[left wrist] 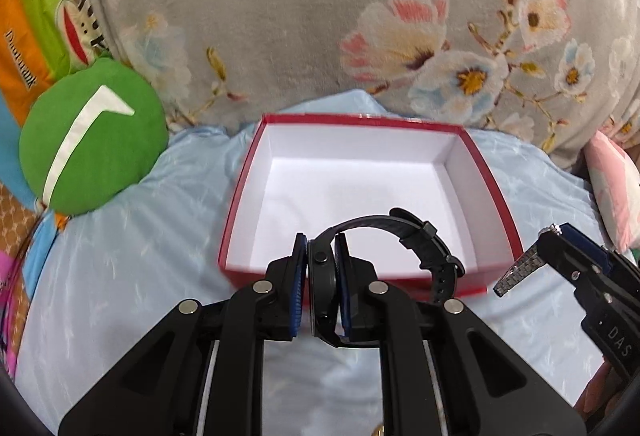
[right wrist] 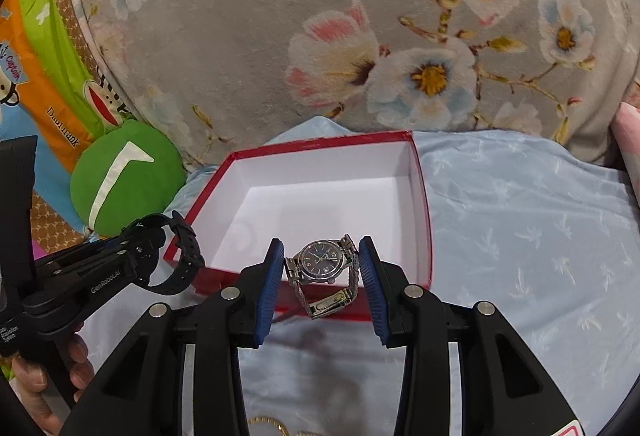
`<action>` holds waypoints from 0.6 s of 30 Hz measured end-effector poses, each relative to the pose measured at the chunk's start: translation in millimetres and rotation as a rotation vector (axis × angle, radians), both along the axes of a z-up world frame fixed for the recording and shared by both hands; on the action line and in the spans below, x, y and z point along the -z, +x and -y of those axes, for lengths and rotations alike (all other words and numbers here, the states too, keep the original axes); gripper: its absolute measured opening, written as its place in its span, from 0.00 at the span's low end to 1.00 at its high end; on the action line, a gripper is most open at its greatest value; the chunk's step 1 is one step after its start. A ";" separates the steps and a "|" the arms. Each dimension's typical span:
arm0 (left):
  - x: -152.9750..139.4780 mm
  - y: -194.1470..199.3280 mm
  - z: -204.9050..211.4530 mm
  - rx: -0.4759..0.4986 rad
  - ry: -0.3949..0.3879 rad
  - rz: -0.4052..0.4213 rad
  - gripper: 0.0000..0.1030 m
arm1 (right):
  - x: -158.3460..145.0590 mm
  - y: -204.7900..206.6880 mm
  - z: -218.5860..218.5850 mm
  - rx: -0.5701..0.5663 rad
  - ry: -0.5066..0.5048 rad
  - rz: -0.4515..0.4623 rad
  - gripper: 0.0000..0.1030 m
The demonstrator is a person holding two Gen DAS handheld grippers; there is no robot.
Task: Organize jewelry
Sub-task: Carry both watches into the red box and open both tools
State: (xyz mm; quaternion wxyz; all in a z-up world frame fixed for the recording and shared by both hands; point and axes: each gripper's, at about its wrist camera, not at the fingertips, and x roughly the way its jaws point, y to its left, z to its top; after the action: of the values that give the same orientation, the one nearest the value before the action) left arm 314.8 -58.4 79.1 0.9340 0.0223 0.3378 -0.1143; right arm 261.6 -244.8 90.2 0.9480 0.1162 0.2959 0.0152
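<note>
A pale blue sheet [left wrist: 120,276] covers a bed backed by a flowered grey blanket [left wrist: 300,15], with an empty red box [left wrist: 496,171] in the middle. The left gripper [left wrist: 321,276] clamps a black watch [left wrist: 320,268] by its case, strap hanging free. The right gripper [right wrist: 322,272] pinches a steel watch [right wrist: 318,262] across its lugs. Both look light; the steel one is likely slippery, its bracelet floppy, so the rigid case seems the best hold.

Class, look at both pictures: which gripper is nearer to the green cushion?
Left. The left gripper, holding the black watch, is just beside the green cushion; the right gripper is further off, before the red box.
</note>
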 end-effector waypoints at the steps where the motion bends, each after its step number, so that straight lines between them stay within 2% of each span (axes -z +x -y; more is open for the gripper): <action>1: -2.1 11.8 3.5 0.000 0.007 0.008 0.13 | -2.2 12.7 -0.5 -0.005 -0.002 0.002 0.37; 6: 1.3 64.7 21.6 -0.001 0.056 0.016 0.13 | 0.6 72.6 0.4 -0.028 0.033 -0.019 0.37; 10: 25.0 102.6 34.7 -0.009 0.097 -0.026 0.13 | 19.2 111.5 -4.0 -0.026 0.012 -0.061 0.37; 18: 71.1 140.7 42.5 -0.027 0.123 -0.121 0.13 | 64.4 150.9 -3.9 -0.017 -0.018 -0.156 0.37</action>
State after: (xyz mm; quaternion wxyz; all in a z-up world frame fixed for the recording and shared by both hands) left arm 455.5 -100.8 8.0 0.9101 0.0682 0.4004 -0.0819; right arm 412.5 -240.9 25.7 0.9230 0.1062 0.3697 0.0114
